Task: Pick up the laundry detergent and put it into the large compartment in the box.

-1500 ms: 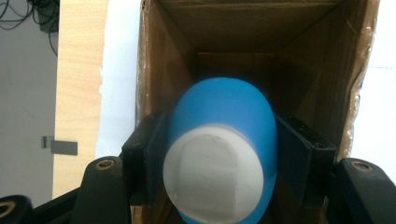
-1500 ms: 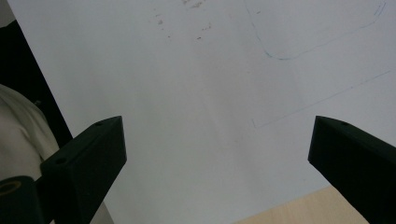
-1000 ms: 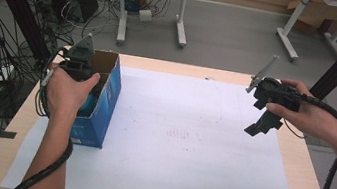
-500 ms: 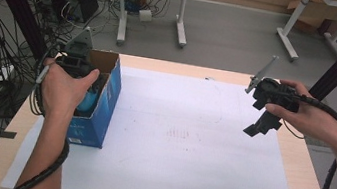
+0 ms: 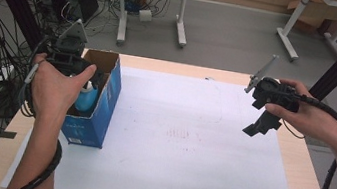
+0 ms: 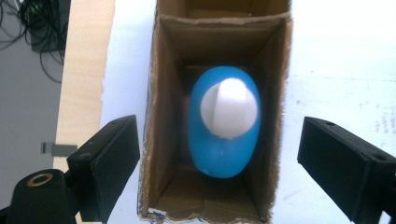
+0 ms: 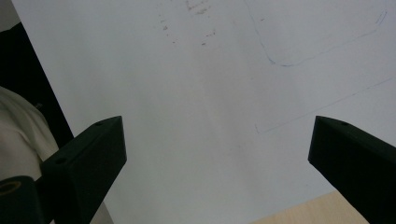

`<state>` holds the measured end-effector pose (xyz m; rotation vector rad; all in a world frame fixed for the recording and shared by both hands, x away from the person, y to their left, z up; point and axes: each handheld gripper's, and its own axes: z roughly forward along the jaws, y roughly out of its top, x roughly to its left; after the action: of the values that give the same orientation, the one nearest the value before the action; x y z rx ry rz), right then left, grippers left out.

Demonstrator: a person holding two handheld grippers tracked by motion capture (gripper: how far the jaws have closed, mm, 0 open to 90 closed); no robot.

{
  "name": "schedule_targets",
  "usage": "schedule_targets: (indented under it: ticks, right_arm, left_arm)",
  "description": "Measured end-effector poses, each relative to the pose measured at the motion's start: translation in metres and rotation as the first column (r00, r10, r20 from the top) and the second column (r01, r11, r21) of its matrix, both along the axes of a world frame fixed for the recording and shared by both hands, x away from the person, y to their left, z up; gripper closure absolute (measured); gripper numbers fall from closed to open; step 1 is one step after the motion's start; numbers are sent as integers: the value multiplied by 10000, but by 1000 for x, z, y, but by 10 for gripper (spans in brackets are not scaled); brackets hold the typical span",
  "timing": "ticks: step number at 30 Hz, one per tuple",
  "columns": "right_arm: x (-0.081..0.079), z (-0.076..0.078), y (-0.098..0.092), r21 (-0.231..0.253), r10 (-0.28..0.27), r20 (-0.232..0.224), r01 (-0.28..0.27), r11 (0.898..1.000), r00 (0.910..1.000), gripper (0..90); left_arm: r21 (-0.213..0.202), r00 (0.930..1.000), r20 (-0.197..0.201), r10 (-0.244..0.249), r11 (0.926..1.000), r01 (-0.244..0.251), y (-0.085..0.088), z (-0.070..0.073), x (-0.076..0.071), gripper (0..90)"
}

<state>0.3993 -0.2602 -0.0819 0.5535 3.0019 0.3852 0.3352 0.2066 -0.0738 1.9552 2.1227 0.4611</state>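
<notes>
Bottle, high view: blue bottle (image 5: 86, 97) stood inside the open blue carton (image 5: 99, 109), directly under the left gripper (image 5: 69, 54), which hovered over the carton's mouth.
Right gripper, high view: right gripper (image 5: 263, 120) hung above the white sheet (image 5: 189, 143), well apart from the carton, holding nothing.
Left gripper view: jaws were spread wide, one on each side of the carton (image 6: 159, 140), gripping nothing; the bottle (image 6: 219, 154) with its white cap (image 6: 229, 108) sat between them, down in the cardboard well.
Right gripper view: jaws were wide open and empty over the sheet (image 7: 210, 93), which bore faint marks; table edge (image 7: 317, 210) lay near the jaw at the right of this view.
</notes>
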Motion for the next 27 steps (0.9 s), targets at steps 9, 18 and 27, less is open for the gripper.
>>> schedule_targets:
  ticks: [9, 18, 27]
  right_arm:
    - [1, 1, 0, -11, -1, -21, 1, 10000, 10000, 45]
    - [3, 0, 1, -12, 64, -29, -64, 10000, 10000, 45]
    - [6, -1, 0, -88, 31, -308, -34, 10000, 9995, 45]
  left_arm:
    - [80, 9951, 931, -320, 9995, 314, -11, 23, -18, 103]
    - [136, 9857, 1316, -1051, 9945, 1042, -32, 31, -18, 76]
    - [129, 9775, 1475, -1509, 9885, 1507, -50, 31, -13, 68]
